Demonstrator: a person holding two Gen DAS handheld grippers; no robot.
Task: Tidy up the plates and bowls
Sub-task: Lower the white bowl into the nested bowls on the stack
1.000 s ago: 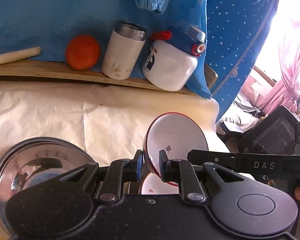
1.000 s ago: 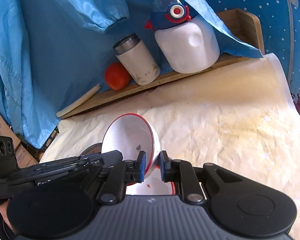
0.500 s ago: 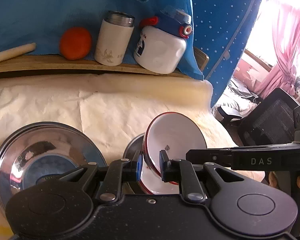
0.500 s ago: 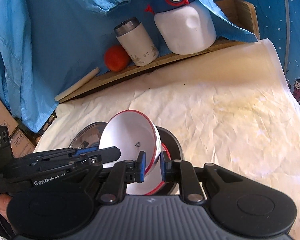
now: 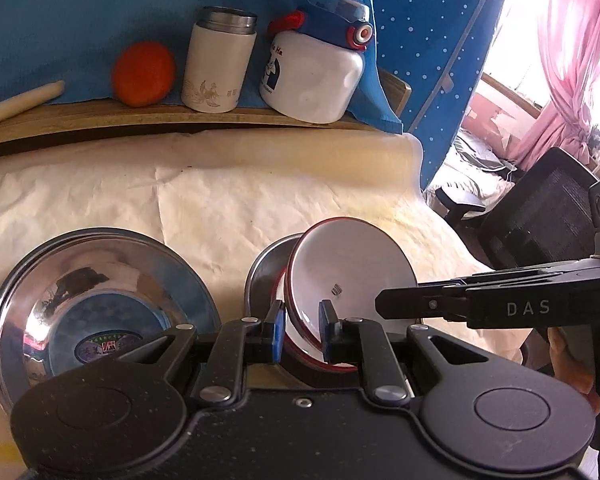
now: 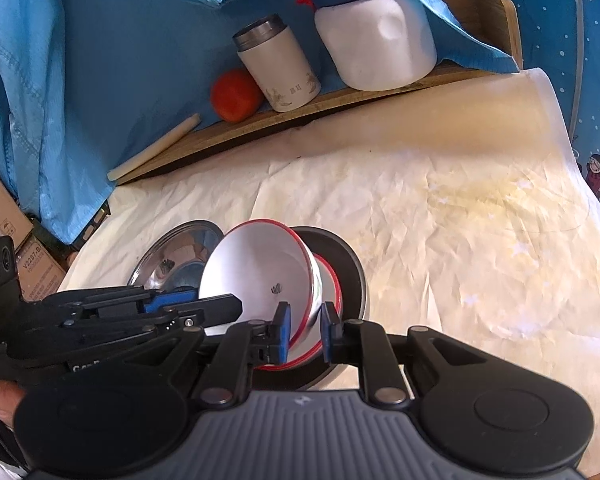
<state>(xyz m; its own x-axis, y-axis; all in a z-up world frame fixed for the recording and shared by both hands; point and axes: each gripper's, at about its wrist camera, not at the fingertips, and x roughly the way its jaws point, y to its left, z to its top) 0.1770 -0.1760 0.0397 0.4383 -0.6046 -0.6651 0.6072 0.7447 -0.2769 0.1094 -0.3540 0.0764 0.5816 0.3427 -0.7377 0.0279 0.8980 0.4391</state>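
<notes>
A white bowl with a red rim [image 5: 350, 272] [image 6: 260, 272] is tilted on its side. My left gripper [image 5: 300, 330] and my right gripper [image 6: 305, 330] are each shut on its rim, from opposite sides. The bowl is low over a second red-rimmed bowl [image 6: 334, 280] that sits in a dark steel dish [image 5: 266, 276] [image 6: 350, 264]. A large shiny steel bowl [image 5: 96, 304] [image 6: 180, 256] stands on the cloth to the left of the dish.
A wooden ledge [image 5: 140, 116] at the back holds an orange [image 5: 144, 74], a white flask [image 5: 220, 68], a white and blue jug [image 5: 316, 68] and a pale stick [image 5: 20, 100]. Cream cloth [image 6: 460, 240] covers the table. A black chair [image 5: 540, 216] is off the right edge.
Both grippers have lowered the tilted white bowl toward the bowl in the dark dish. The ledge objects look farther off than a second ago.
</notes>
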